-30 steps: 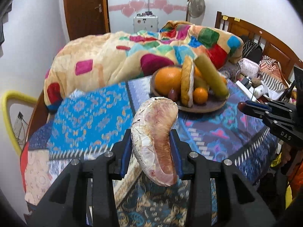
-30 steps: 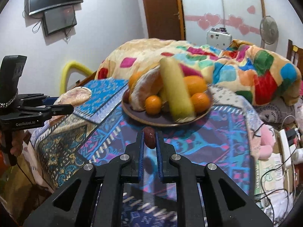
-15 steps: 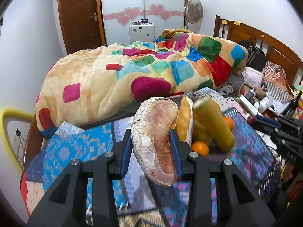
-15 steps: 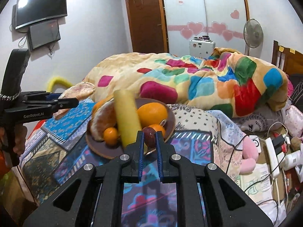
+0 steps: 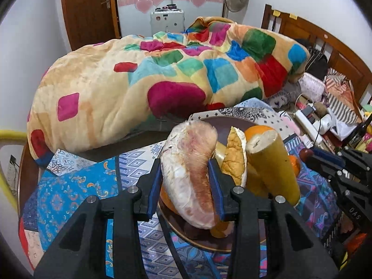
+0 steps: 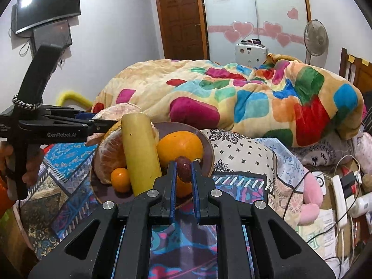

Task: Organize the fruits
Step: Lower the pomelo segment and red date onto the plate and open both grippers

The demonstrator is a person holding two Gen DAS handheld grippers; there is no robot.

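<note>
My left gripper (image 5: 186,174) is shut on a peeled pinkish-white pomelo segment (image 5: 188,162), held over the near side of the brown plate (image 5: 209,244). From the right wrist view, the left gripper (image 6: 102,122) with that segment (image 6: 121,109) hangs at the plate's left side. My right gripper (image 6: 183,169) is shut on a small dark red fruit (image 6: 183,166) just over the plate's front rim (image 6: 207,146). The plate carries a long yellow fruit (image 6: 139,151), a large orange (image 6: 179,146), a small orange (image 6: 119,179) and another peeled segment (image 6: 111,155).
The plate sits on a table under a blue patterned cloth (image 5: 69,193). Behind it is a bed with a bunched colourful blanket (image 5: 162,69). Power strips, cables and clutter (image 6: 341,186) lie to the right. A yellow hoop (image 5: 7,137) stands at the left.
Both grippers have closed in on the plate, which now looks larger and nearer in both views. The left one with the pomelo segment is now over it. Both grips are unchanged.
</note>
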